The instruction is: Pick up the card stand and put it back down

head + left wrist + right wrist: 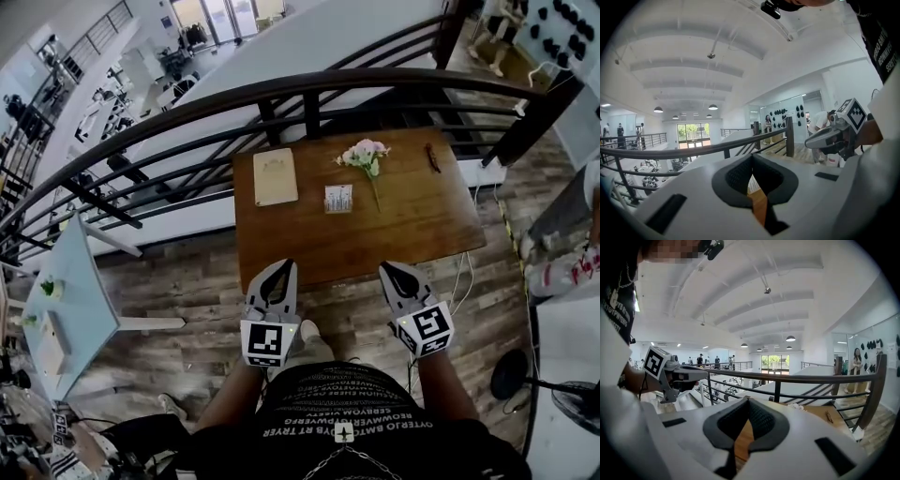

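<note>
Wooden counter [403, 230] beside a dark railing [309, 86] carries, in the head view, the card stand [338, 198] well ahead of and between the left claw [279, 270] and right claw [394, 270], while the left gripper view shows its claw clenched on nothing with the stand glimpsed beyond its tips, and the right gripper view shows its claw likewise clenched and empty.

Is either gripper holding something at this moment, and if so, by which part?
Nothing is held. The left gripper and the right gripper are both shut and empty; the card stand stands untouched on the table, away from both.
</note>
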The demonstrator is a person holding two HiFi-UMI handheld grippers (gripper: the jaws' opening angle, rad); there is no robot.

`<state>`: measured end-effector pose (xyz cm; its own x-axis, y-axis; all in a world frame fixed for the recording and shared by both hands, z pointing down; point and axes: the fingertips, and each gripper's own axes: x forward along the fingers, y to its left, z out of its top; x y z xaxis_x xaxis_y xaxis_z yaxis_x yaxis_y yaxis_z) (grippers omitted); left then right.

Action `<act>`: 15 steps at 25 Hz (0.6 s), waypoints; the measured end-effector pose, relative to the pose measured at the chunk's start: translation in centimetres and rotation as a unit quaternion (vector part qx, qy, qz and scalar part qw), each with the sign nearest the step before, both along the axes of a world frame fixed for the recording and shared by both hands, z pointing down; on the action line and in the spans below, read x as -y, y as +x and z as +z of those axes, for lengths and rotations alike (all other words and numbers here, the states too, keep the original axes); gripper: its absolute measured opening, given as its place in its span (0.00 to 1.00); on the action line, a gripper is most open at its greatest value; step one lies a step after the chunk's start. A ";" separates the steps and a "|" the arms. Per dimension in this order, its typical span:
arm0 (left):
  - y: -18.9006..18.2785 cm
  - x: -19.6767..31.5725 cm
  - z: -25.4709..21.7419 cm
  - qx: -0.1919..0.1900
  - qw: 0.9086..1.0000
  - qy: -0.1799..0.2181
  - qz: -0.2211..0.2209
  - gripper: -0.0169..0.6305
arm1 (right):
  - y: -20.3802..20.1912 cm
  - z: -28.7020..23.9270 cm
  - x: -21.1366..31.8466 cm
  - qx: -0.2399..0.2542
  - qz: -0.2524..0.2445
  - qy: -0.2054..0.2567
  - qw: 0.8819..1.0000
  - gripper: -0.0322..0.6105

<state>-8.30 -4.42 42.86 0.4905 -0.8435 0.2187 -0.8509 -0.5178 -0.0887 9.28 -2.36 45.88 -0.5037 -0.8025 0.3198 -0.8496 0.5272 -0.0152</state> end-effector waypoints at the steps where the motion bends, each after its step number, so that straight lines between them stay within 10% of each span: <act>1: -0.2 0.5 0.0 0.000 1.000 0.000 0.001 0.06 | -0.3 -0.1 0.5 0.000 0.000 0.000 1.000 0.07; 15: -3.1 7.8 -0.4 -0.009 1.000 0.008 0.017 0.06 | -3.4 -0.8 7.8 -0.010 0.018 0.003 1.000 0.07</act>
<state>-11.44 -12.25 42.47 0.5234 -0.8292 0.1963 -0.8339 -0.5458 -0.0819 5.92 -10.12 45.11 -0.4685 -0.8218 0.3243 -0.8679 0.4968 0.0052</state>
